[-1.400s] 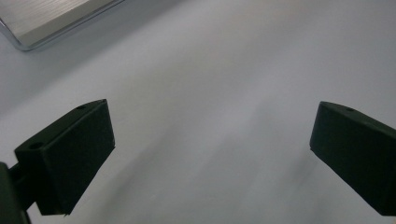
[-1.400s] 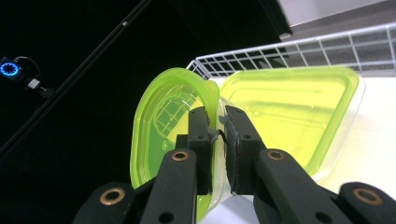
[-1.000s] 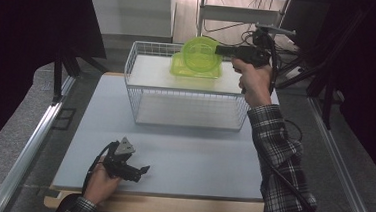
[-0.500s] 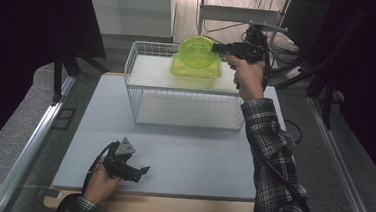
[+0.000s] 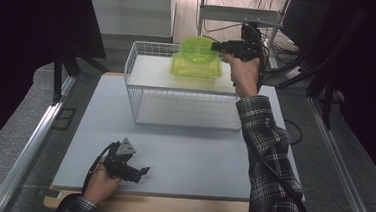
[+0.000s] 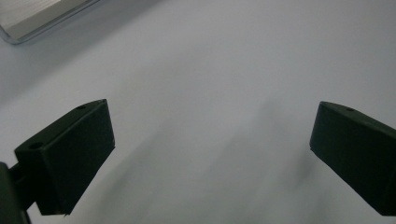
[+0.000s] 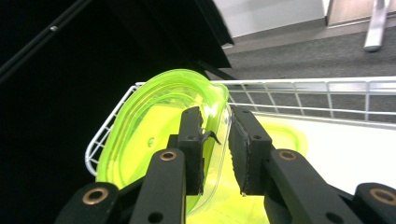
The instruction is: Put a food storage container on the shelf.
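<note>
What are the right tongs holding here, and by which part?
The right tongs straddle the rim of the green lid, jaws just opening; left tongs empty.

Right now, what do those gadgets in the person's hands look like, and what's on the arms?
Each hand grips a black pistol-shaped tool. The left gripper carries a grey three-cornered plate on top, and its two jaws are blocky black wedges. The right gripper has black jaw arms with brass-coloured rivets and flat dark pads. A black cable trails from each. Both sleeves are black-and-white plaid.

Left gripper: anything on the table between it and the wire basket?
No. In the high view, bare table separates the left gripper from the wire basket.
</note>
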`<state>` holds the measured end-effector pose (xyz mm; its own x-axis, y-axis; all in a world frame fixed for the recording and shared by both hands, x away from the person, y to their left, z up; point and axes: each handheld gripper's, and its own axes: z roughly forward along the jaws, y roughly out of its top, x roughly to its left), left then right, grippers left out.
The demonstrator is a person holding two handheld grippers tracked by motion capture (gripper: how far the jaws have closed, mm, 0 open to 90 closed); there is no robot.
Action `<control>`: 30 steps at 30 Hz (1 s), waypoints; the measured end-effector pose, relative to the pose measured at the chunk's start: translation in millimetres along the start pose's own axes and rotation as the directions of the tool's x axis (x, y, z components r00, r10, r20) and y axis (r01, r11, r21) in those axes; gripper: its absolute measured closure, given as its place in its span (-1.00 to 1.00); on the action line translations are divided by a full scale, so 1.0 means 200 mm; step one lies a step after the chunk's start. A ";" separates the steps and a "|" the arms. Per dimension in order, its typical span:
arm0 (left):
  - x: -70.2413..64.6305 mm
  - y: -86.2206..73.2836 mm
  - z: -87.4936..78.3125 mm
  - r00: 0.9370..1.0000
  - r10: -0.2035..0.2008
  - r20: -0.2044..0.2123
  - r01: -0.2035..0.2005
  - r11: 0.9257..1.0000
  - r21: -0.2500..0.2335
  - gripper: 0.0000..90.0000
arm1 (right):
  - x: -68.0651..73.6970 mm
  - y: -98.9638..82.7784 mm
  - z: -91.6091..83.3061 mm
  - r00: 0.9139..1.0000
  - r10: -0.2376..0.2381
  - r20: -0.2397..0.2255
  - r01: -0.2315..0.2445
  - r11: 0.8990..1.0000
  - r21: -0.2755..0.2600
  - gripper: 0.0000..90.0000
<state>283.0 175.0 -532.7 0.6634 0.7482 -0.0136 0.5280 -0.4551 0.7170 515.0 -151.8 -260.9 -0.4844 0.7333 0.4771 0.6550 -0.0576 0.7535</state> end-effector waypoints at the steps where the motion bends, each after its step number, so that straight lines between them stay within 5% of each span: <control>1: 0.00 0.00 0.00 1.000 0.000 0.000 0.000 1.000 0.000 -1.00 | 0.00 0.00 0.00 1.000 -0.001 0.006 0.001 1.000 0.000 0.62; 10: 0.00 0.00 0.00 1.000 0.001 0.001 -0.001 1.000 0.002 -1.00 | 0.00 0.00 0.02 0.999 -0.029 0.041 0.030 1.000 -0.002 0.42; 30: 0.01 0.00 -0.01 1.000 -0.020 0.004 0.020 0.999 -0.031 -1.00 | 0.00 -0.03 -0.12 0.993 -0.116 0.001 0.116 0.993 -0.006 -0.02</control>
<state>282.5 177.6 -531.2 0.6548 0.7552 -0.0301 0.5245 -0.4254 0.7375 497.5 -167.9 -256.0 -0.5570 0.7355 0.3858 0.5908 0.0244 0.8065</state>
